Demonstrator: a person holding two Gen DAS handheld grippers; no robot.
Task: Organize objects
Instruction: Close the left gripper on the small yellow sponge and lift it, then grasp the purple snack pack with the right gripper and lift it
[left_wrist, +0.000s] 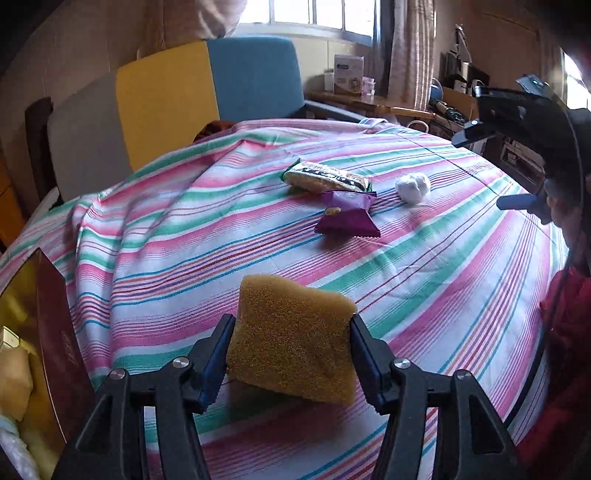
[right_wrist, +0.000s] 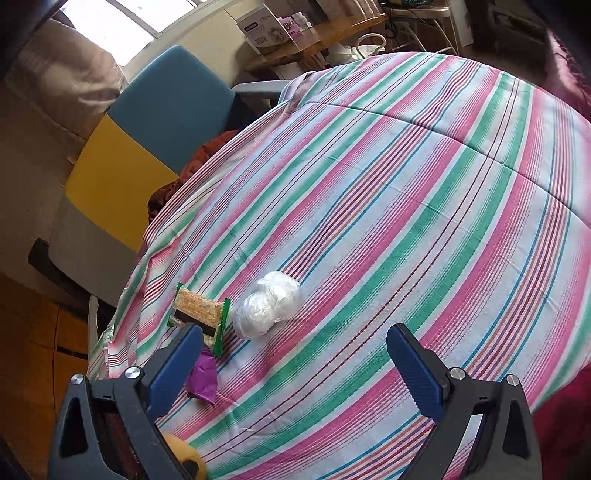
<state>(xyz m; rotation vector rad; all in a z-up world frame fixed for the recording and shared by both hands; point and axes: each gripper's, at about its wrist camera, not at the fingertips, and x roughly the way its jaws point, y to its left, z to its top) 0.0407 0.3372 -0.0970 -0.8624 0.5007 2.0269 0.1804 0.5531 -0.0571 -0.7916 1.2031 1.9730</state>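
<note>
My left gripper (left_wrist: 291, 321) is shut on a yellow sponge (left_wrist: 291, 343), held just above the striped tablecloth (left_wrist: 443, 277) near the front edge. Farther back lie a green-wrapped cracker pack (left_wrist: 327, 177), a purple snack packet (left_wrist: 347, 216) and a wad of white plastic (left_wrist: 413, 186). In the right wrist view my right gripper (right_wrist: 295, 332) hangs open over the cloth with nothing between its fingers. The plastic wad (right_wrist: 267, 304) sits just beyond it, with the cracker pack (right_wrist: 197, 312) and purple packet (right_wrist: 202, 376) by its left finger. The right gripper (left_wrist: 491, 168) also shows at the right of the left wrist view.
An open dark red box (left_wrist: 55, 332) with a gold lining stands at the table's left edge, with pale items inside. A yellow, blue and grey chair (left_wrist: 207, 92) stands behind the table. A red sleeve (left_wrist: 565, 332) is at the right. A cluttered wooden shelf (left_wrist: 369, 99) lies beyond.
</note>
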